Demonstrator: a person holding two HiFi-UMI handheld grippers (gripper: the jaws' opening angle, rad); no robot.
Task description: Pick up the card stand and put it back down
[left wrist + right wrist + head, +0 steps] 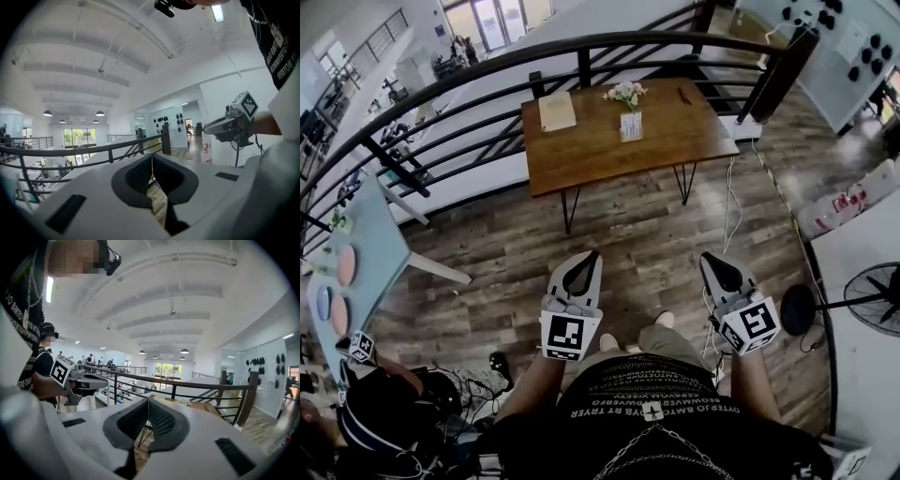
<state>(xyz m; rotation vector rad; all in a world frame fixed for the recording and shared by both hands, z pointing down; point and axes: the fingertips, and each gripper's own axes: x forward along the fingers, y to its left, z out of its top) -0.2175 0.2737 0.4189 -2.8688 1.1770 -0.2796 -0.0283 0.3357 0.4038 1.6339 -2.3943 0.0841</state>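
Note:
The card stand is a small pale upright holder on the far wooden table, just in front of a little bunch of flowers. Both grippers are held near my body over the wooden floor, well short of the table. My left gripper is shut with nothing between its pads. My right gripper is also shut and empty. In the right gripper view the table and flowers show beyond the jaw tips; the stand is too small to make out there.
A tan notebook and a dark pen lie on the table. A black railing runs behind it. A fan and white counter stand at right, a pale blue table with plates at left, another person at lower left.

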